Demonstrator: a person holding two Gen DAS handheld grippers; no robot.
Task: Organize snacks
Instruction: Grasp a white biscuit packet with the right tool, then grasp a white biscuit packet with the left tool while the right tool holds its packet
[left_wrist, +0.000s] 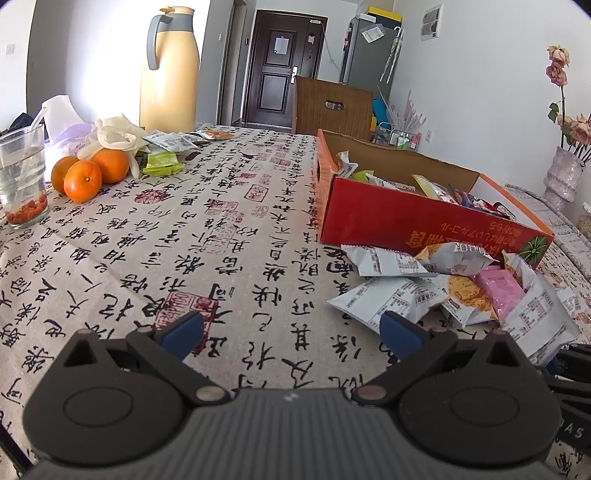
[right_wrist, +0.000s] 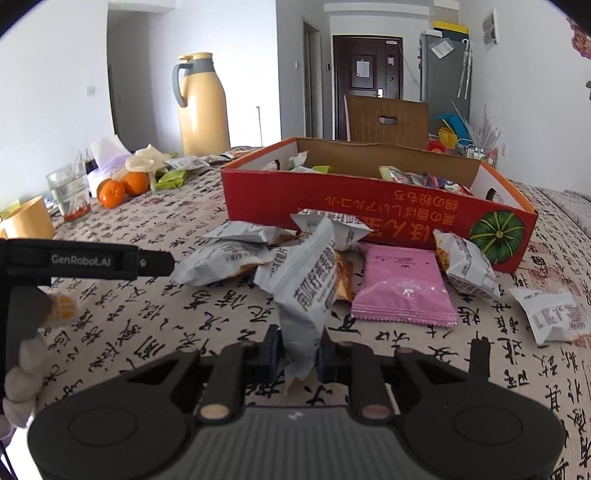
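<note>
My right gripper (right_wrist: 297, 352) is shut on a grey snack packet (right_wrist: 306, 280), which stands up between the blue pads. Several more grey packets (right_wrist: 236, 254) and a pink packet (right_wrist: 402, 288) lie in a heap in front of a red cardboard box (right_wrist: 369, 214) that holds other snacks. My left gripper (left_wrist: 291, 334) is open over the printed tablecloth, with nothing between its fingers; the same heap (left_wrist: 436, 288) lies to its right, beside the box (left_wrist: 424, 225). Part of the left gripper (right_wrist: 110, 262) shows at the left of the right wrist view.
Oranges (left_wrist: 88, 173), a glass (left_wrist: 22, 181), a tissue bag, green packets (left_wrist: 162, 164) and a tall yellow jug (left_wrist: 170, 70) stand at the far left. A wooden chair (left_wrist: 332, 107) is behind the table. A vase with flowers (left_wrist: 561, 173) stands at the right. One packet (right_wrist: 550, 314) lies apart.
</note>
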